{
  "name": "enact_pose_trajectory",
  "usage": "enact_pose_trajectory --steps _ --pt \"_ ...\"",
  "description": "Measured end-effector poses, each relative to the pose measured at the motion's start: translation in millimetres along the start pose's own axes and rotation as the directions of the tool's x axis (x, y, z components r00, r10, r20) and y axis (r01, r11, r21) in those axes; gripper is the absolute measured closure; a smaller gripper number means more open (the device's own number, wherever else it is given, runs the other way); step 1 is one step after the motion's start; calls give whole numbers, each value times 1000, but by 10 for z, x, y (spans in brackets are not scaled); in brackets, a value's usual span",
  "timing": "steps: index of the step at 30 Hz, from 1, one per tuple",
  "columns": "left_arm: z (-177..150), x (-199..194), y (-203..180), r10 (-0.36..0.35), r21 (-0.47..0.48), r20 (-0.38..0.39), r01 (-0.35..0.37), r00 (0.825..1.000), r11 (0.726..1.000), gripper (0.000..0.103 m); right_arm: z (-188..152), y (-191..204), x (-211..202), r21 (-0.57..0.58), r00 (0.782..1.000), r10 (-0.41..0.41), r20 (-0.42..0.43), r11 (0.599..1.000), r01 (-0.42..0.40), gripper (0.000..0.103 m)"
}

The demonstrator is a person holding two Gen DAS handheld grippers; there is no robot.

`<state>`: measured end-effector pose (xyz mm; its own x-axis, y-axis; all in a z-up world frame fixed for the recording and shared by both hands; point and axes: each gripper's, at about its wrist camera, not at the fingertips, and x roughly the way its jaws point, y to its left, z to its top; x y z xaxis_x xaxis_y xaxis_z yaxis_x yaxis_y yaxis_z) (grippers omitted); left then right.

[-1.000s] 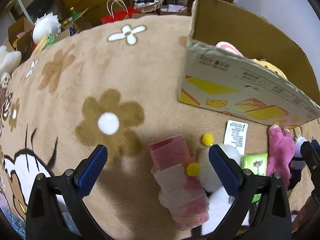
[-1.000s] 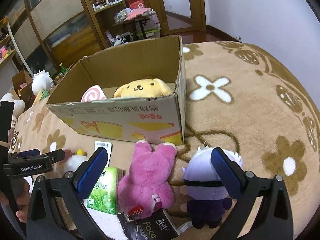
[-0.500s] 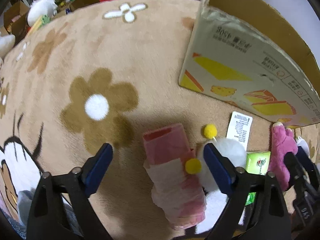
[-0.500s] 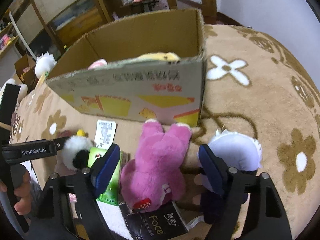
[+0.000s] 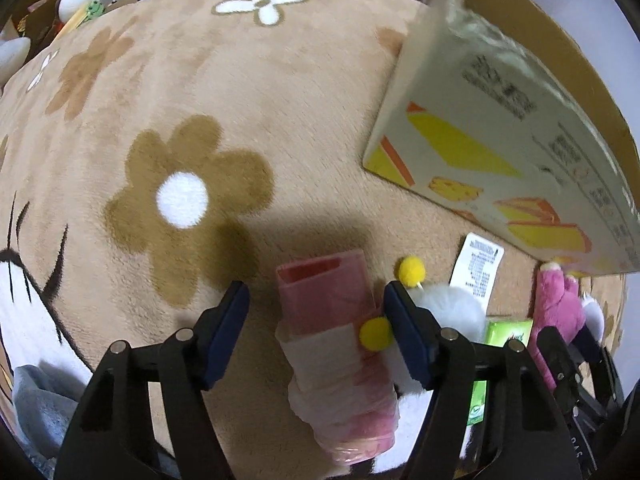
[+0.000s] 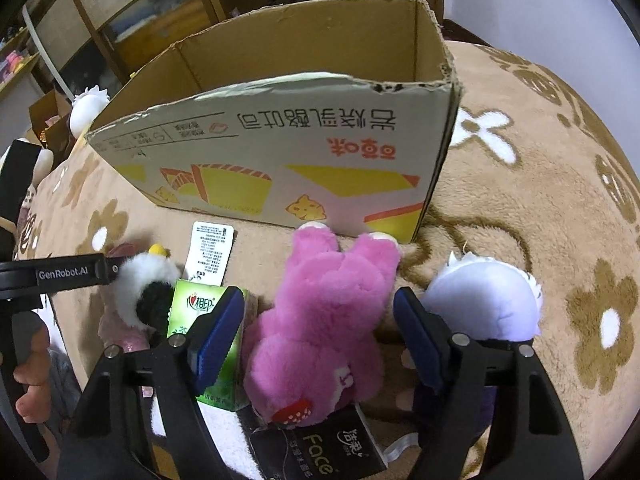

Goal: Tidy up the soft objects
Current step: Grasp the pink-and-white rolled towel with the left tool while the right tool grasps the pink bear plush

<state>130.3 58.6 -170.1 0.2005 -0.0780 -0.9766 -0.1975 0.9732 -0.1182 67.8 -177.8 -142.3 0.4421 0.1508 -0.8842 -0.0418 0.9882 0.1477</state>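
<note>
Both grippers hang wide apart over soft things lying on the flowered rug in front of the cardboard box.

We see the pink bear (image 6: pixel 320 320) face down between the released jaws of the right gripper (image 6: pixel 318 336), its ears touching the foot of the cardboard box (image 6: pixel 280 152); we cannot see into the box from here. The left gripper (image 5: pixel 316 334), equally unclenched, straddles a pink wrapped pack (image 5: pixel 336 356) with a white pompom plush (image 5: pixel 448 308) just beside it. A green tissue pack (image 6: pixel 196 312) and a white-haired doll (image 6: pixel 484 300) flank the bear on the rug (image 5: pixel 200 80).
</note>
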Motion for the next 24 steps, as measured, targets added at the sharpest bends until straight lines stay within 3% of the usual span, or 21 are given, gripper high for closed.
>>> enact_pose_trajectory --steps 10,18,19,24 --pt "192 66 159 -5 -73 9 5 1000 997 34 2 -33 64 16 1000 -7 -24 1000 8 43" --pt "187 85 2 20 -20 3 -20 1000 1000 51 -13 -5 109 -11 999 -20 -45 1000 19 43" --pt "183 82 -18 24 -10 4 -24 1000 1000 57 -14 13 110 -16 999 -25 -44 1000 24 46" --pt "163 23 -72 13 6 29 -13 999 1000 60 -15 25 81 -17 999 -27 -27 999 27 53"
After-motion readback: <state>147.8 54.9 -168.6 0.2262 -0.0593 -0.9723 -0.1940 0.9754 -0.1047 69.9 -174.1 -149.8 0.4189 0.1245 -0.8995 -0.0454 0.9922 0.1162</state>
